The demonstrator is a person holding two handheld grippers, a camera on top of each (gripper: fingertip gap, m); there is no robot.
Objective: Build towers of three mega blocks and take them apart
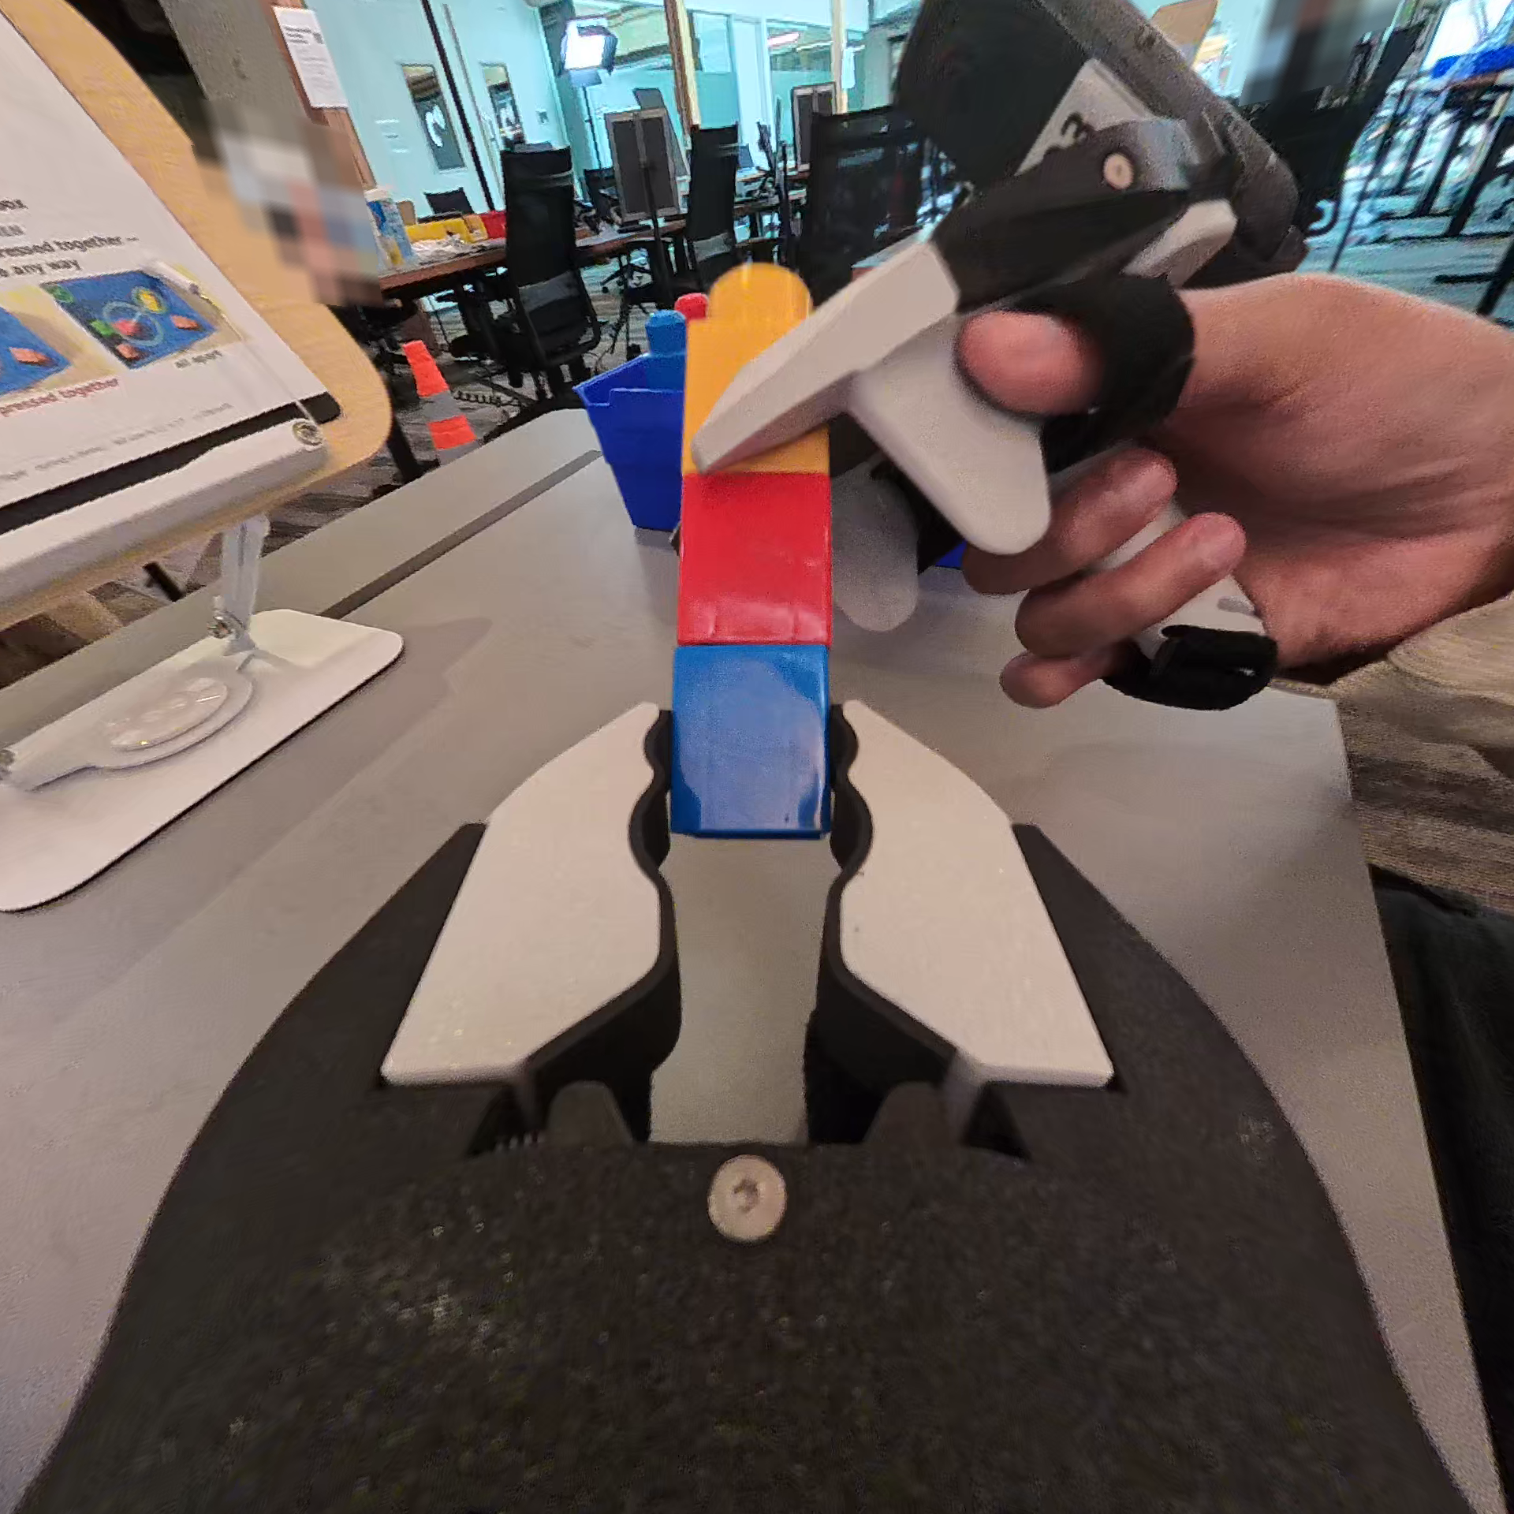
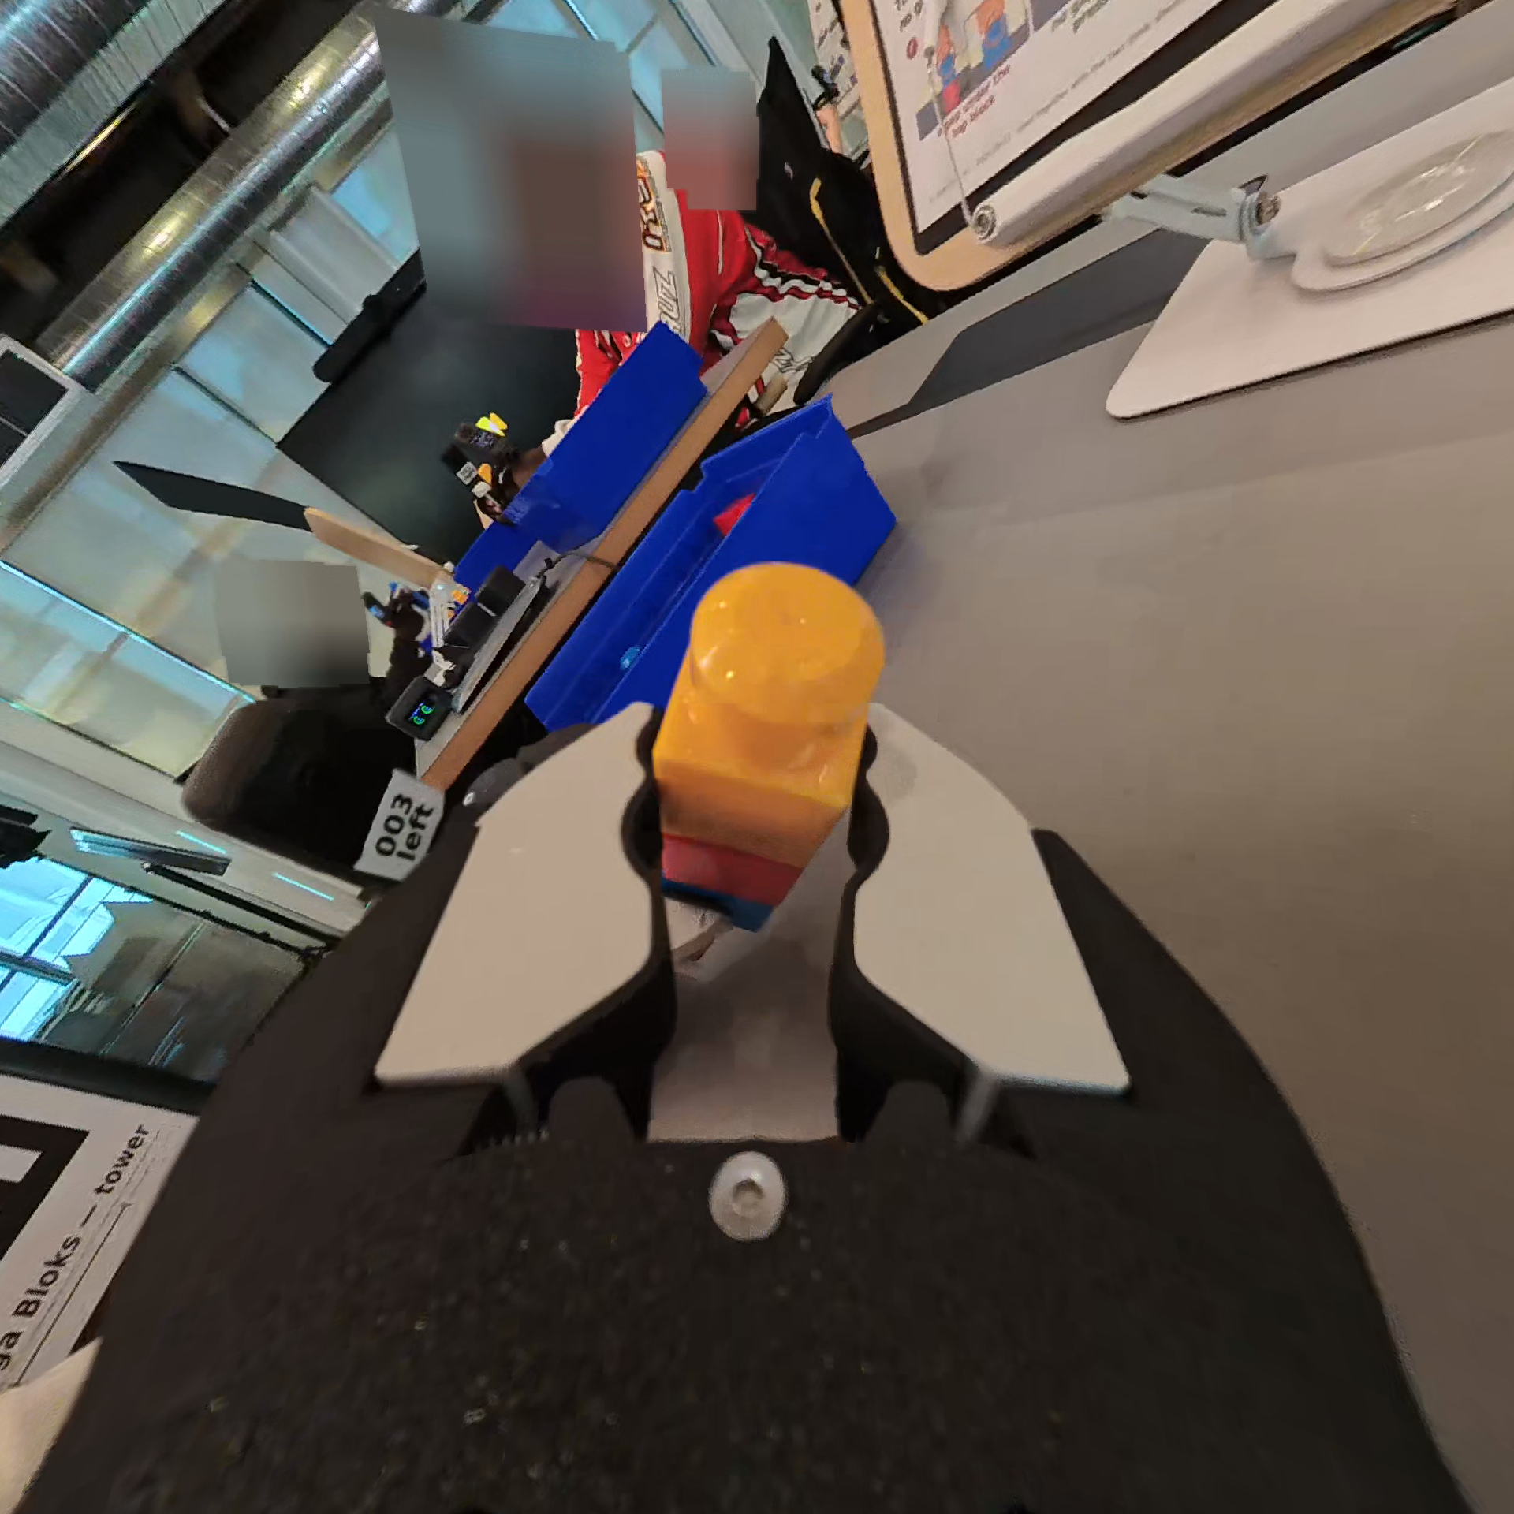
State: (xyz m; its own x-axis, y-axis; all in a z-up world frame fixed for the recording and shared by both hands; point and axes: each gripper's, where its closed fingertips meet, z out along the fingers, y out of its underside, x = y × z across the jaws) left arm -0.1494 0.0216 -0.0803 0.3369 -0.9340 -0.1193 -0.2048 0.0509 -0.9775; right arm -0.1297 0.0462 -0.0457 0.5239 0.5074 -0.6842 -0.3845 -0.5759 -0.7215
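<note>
A grey table fills the foreground. On its left stands a white tablet stand with a flat base, holding up an instruction sheet with coloured pictures on a rounded wooden board. A blue plastic bin sits near the far edge of the table. Beyond the table, an orange and grey traffic cone stands on the floor. Further back are black office chairs, long desks and a studio light on a stand. A person in a red and white jacket sits behind the bin. A second printed sheet lies at the lower left of the right wrist view.
</note>
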